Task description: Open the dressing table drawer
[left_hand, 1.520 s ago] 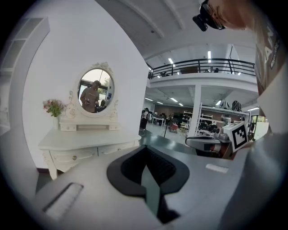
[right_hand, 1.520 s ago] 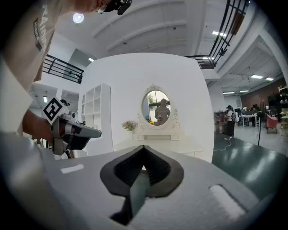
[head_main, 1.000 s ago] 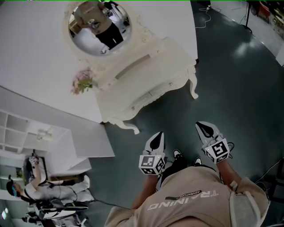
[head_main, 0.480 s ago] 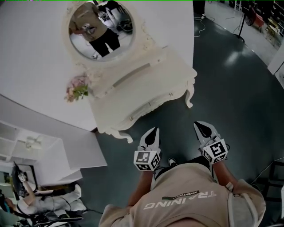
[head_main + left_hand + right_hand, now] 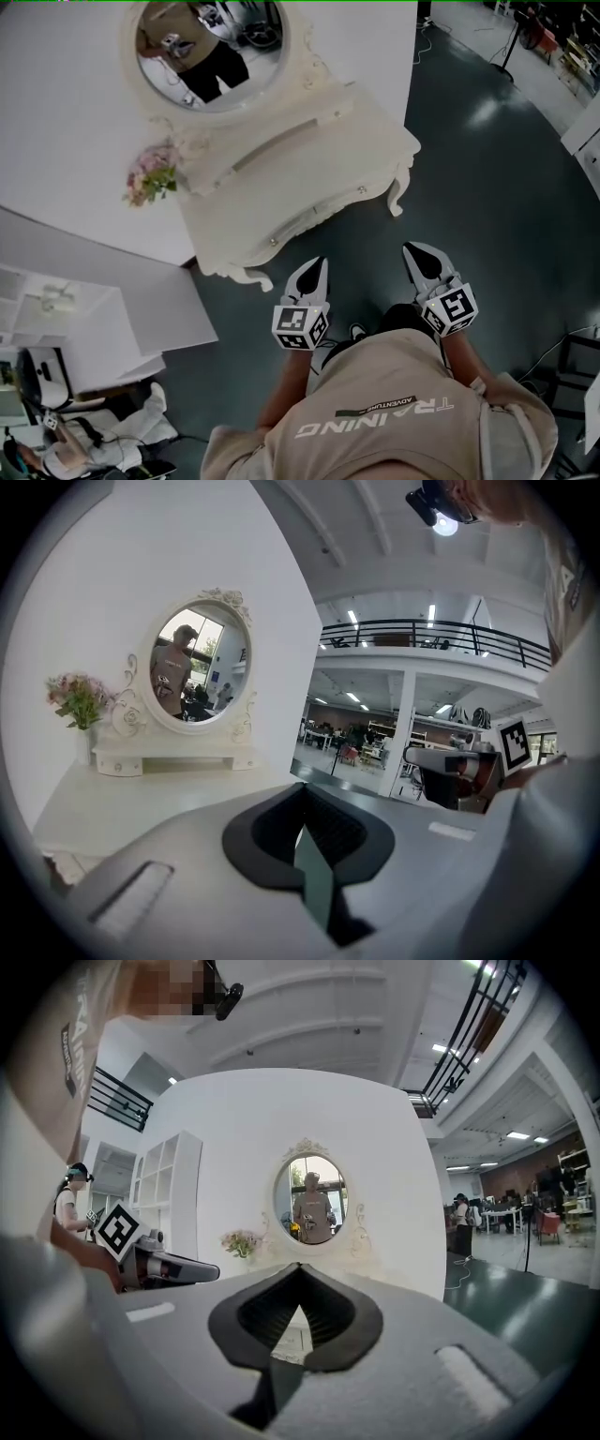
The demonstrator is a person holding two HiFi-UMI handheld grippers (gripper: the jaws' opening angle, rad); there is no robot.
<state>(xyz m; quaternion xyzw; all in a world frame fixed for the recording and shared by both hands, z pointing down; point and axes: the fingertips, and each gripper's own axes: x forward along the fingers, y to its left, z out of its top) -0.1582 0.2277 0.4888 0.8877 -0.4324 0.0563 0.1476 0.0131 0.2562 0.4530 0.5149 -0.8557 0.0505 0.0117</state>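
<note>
Head view: left gripper (image 5: 317, 265) and right gripper (image 5: 413, 250) are closed, empty, short of the drawer (image 5: 314, 217); unopened jaws may just knock its knob (image 5: 361, 189).

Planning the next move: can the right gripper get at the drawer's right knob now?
Probably yes: only floor lies between the right gripper and the knob; it is not touching yet, and its shut jaws must open first.

Beige shirt (image 5: 394, 427): "TRAINING" in white letters, upside down; smaller "ADVENTURE" on dark strip above.
</note>
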